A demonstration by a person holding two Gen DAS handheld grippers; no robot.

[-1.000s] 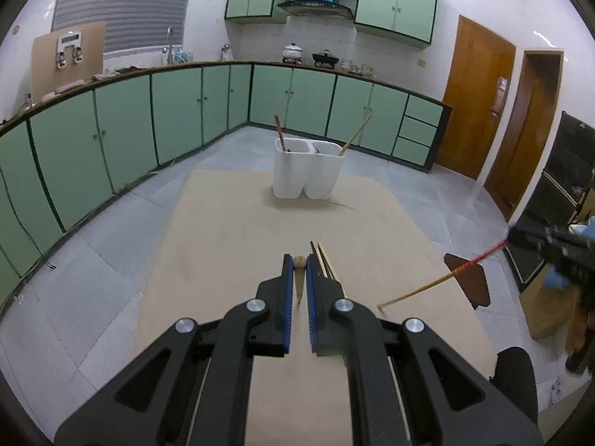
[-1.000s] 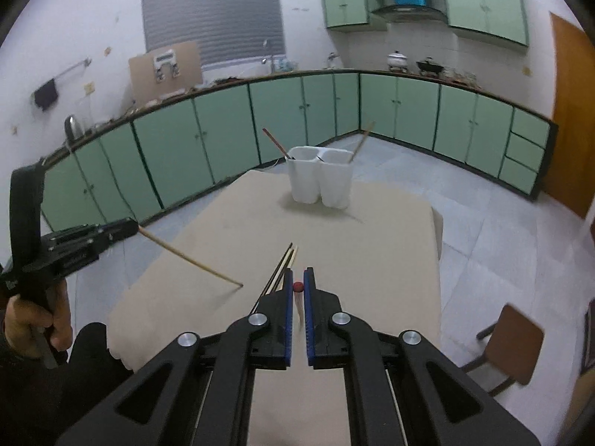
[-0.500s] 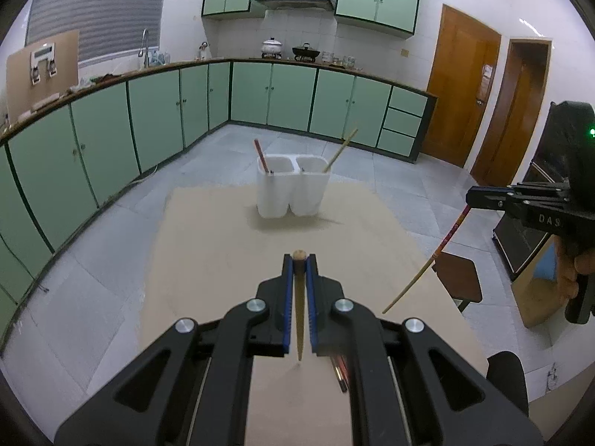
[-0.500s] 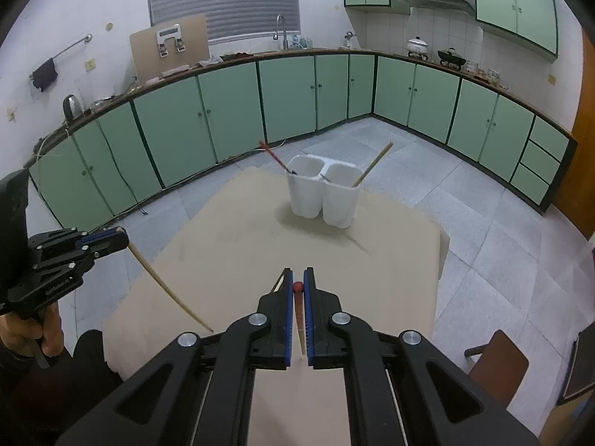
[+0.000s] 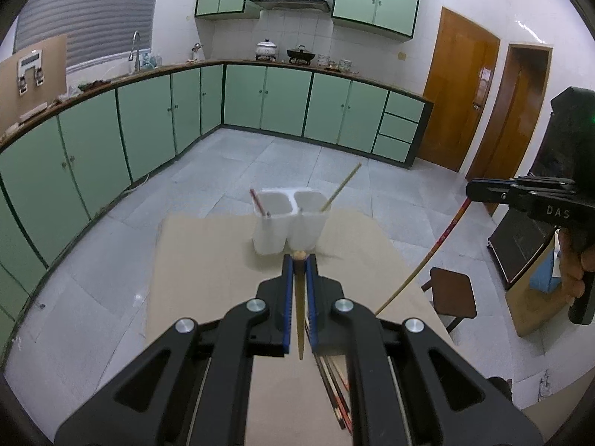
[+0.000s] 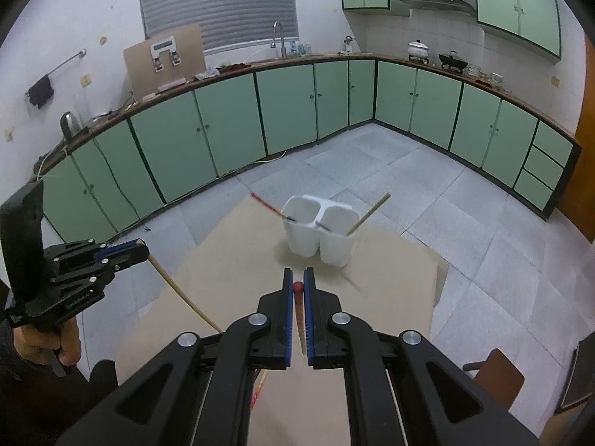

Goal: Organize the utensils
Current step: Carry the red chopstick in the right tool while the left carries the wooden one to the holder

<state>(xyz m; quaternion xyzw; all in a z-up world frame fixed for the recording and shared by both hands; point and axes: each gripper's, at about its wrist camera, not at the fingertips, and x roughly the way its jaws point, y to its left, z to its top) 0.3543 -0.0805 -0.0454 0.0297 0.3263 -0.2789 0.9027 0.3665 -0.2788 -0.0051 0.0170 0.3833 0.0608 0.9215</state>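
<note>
Two chopsticks are in our grip at once, one per tool, and we judge that we are in the carrying step, with delivery into the holder the next move.

Starting on the left: our left gripper [image 5: 299,258] is clamped on a plain wooden chopstick [image 5: 299,319], its blunt end poking out between the fingertips and its thin end hanging down toward us. Directly ahead of those fingertips, and lower, stands the white two-cup holder [image 5: 290,223] on the brown table mat [image 5: 208,278]. One red chopstick [image 5: 259,203] leans out of its left cup and one pale chopstick [image 5: 340,187] out of its right cup. Below the left tool, slightly to its right, a few loose chopsticks [image 5: 336,390] lie on the mat, not yet sorted.

Moving right: our right gripper [image 6: 297,286] is closed on a red-tipped chopstick [image 6: 299,316], held the same way, thick end forward. From this tool the holder [image 6: 319,232] sits ahead and a little to the right, near but not touching.

Next, we think each tool must tip its stick thin end down over the matching cup, plain with pale on the right, red with red on the left, then let go. The cup mouths are narrow, so a poorly aligned tip could catch the rim or knock the sticks already standing.
</note>
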